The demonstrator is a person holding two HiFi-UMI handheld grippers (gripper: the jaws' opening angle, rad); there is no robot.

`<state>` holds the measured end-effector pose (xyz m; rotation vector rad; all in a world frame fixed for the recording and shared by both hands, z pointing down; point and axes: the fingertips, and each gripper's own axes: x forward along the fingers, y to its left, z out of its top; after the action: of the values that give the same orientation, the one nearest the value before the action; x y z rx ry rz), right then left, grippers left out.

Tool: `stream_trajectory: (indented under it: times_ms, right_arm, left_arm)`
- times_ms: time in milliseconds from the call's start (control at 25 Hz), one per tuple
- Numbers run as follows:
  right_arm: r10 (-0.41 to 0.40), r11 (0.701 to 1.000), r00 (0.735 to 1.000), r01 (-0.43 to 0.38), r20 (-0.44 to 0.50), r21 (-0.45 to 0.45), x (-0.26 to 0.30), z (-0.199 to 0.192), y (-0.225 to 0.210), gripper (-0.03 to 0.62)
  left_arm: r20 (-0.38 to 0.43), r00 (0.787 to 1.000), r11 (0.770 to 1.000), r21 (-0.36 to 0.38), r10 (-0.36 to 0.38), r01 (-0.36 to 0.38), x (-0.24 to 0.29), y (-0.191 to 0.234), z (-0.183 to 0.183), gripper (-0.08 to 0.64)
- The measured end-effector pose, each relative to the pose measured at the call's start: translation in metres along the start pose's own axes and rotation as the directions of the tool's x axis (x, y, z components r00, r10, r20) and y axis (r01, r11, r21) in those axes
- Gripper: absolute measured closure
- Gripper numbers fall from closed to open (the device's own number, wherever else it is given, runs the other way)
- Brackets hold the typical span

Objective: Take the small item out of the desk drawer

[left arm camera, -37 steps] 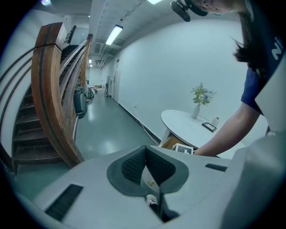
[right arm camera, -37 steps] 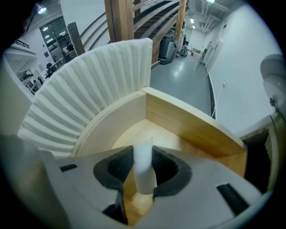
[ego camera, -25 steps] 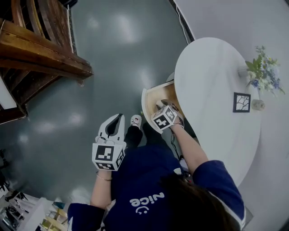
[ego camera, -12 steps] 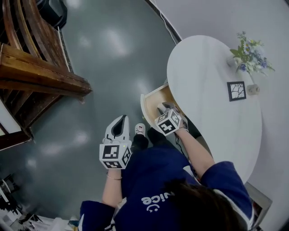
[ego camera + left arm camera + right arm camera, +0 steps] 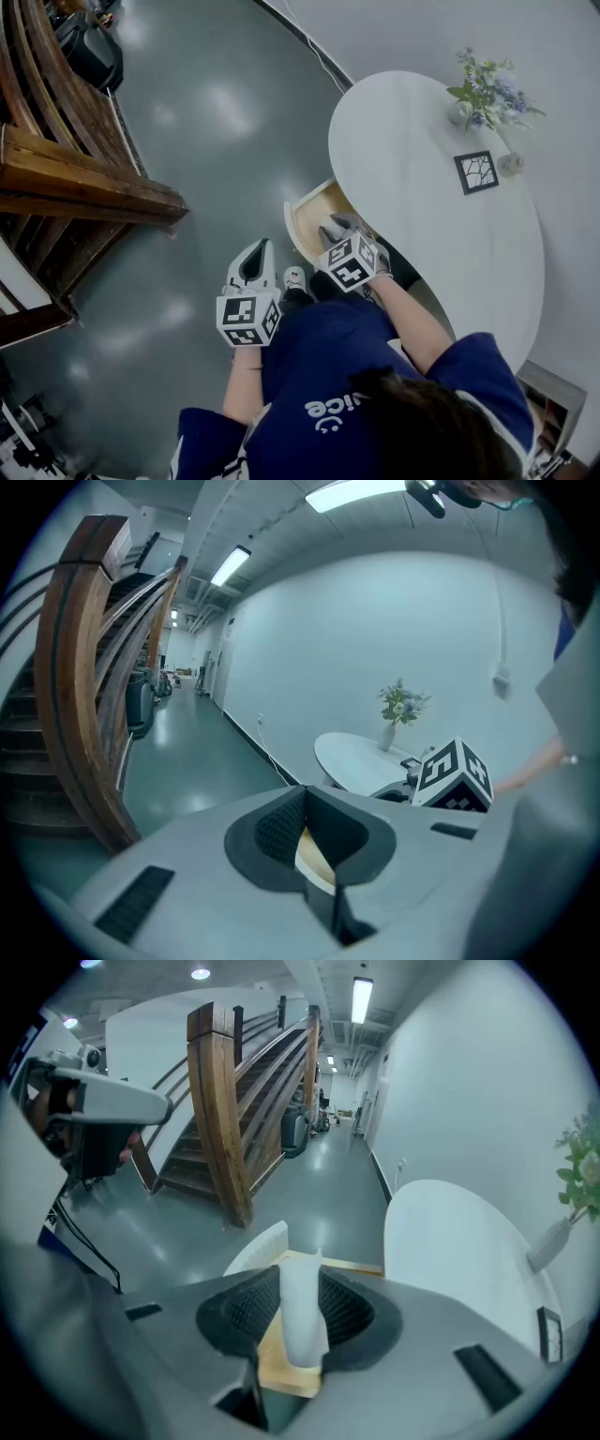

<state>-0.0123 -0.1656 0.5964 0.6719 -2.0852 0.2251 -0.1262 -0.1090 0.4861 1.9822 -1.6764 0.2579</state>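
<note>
The small item (image 5: 302, 1330), a pale white tube-like piece, stands upright between the jaws of the right gripper (image 5: 335, 228), which pinch it from both sides. Below it lies the open drawer (image 5: 302, 208), with a light wooden bottom and a curved white front. The drawer belongs to a white oval table (image 5: 422, 197) that carries a vase of flowers (image 5: 483, 94) and a small square frame (image 5: 476, 172) near its far edge. Around the table spreads a glossy grey floor (image 5: 216, 112), with a wooden staircase (image 5: 75, 178) on the left and a white wall along the right.

Compared with a second ago, the right gripper has risen out of the drawer and its marker cube has rolled somewhat. The left gripper (image 5: 255, 258) has hardly shifted, and its jaws are pressed together on nothing.

The item's lower end reaches down between the ribbed pads, and its top pokes out just past the jaw tips. It hangs clear of the drawer's bottom.
</note>
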Motion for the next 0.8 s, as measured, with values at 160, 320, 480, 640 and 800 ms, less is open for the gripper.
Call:
stream_trajectory:
  times_ms: [160,320,480,640,800]
  right_arm:
    - [-0.025,0.999,0.999,0.024,0.04,0.022,-0.021,0.008,-0.002,0.457]
    - [-0.046,0.997,0.995,0.04,0.089,0.066,-0.038,0.016,-0.004,0.457]
    - [-0.081,0.993,0.989,0.069,0.127,0.096,-0.056,0.019,-0.009,0.457]
    - [-0.111,0.982,0.979,0.082,0.172,0.168,-0.073,0.024,-0.017,0.459]
    - [-0.132,0.971,0.968,0.083,0.212,0.224,-0.092,0.021,-0.024,0.459]
  left_arm:
    - [0.003,1.0,0.999,0.024,-0.022,0.022,0.004,-0.009,0.004,0.557]
    - [0.003,0.999,0.998,0.053,-0.04,0.039,0.009,-0.016,0.01,0.557]
    - [0.003,0.997,0.995,0.073,-0.072,0.071,0.015,-0.028,0.012,0.557]
    - [0.002,0.995,0.99,0.096,-0.102,0.101,0.018,-0.038,0.016,0.557]
    - [-0.004,0.99,0.983,0.111,-0.143,0.143,0.021,-0.048,0.016,0.557]
